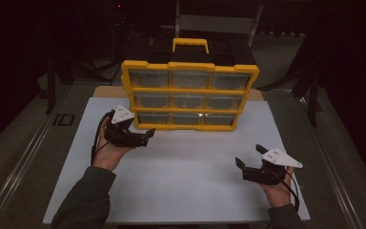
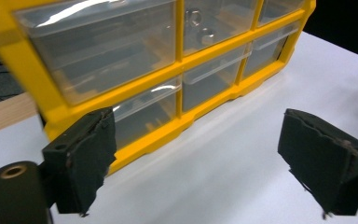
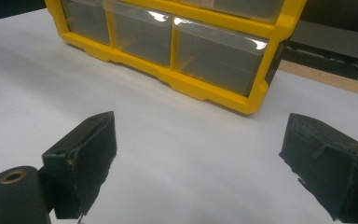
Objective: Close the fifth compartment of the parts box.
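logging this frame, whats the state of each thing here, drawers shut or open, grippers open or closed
yellow organizer: upright on the white board, handle up
clear drawers: all pushed in, none pulled out
left gripper: open, holding nothing, close to the organizer's lower left corner
right gripper: open, holding nothing, over the board, apart from the organizer

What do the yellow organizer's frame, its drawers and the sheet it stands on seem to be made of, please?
Frame: likely molded plastic, glossy yellow, with rounded edges and soft highlights.
Drawers: clear plastic, slightly hazy; glare streaks show on the fronts and small contents show through.
Sheet: a matte white board, possibly paper or foam board; no shine, and a wooden edge shows beyond it.
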`<state>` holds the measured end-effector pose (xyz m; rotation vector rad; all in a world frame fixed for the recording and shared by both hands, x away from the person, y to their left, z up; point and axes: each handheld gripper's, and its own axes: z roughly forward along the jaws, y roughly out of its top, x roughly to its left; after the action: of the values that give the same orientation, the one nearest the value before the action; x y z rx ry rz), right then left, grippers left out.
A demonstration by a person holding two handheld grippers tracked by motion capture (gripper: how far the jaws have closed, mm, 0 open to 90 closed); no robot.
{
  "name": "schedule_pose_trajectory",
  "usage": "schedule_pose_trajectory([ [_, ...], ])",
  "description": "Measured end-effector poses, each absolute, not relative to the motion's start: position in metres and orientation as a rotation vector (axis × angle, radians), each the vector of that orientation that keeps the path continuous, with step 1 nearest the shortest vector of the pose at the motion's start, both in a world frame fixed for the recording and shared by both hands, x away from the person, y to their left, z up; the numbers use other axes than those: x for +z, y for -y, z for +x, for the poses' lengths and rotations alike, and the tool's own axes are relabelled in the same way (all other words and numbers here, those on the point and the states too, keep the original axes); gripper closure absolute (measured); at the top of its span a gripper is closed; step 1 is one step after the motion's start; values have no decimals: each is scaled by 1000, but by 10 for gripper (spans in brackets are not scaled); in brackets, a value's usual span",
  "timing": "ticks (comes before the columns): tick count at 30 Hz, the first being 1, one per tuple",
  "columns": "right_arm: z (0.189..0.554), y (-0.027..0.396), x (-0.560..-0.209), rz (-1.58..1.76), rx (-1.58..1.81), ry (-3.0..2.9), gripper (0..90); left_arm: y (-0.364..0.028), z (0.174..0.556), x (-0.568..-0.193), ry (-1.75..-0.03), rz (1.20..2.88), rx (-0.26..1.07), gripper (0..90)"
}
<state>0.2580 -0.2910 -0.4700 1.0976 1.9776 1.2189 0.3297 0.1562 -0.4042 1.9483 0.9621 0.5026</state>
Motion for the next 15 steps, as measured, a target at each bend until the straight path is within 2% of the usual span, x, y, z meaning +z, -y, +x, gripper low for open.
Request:
schedule_pose_trajectory([
  [5, 258, 290, -471, 1093, 1218, -1982, 103, -164, 320, -410, -965, 1947, 490, 5],
  [15, 258, 288, -474, 1077, 1249, -1988, 102, -181, 298, -432, -963, 1905, 505, 0],
])
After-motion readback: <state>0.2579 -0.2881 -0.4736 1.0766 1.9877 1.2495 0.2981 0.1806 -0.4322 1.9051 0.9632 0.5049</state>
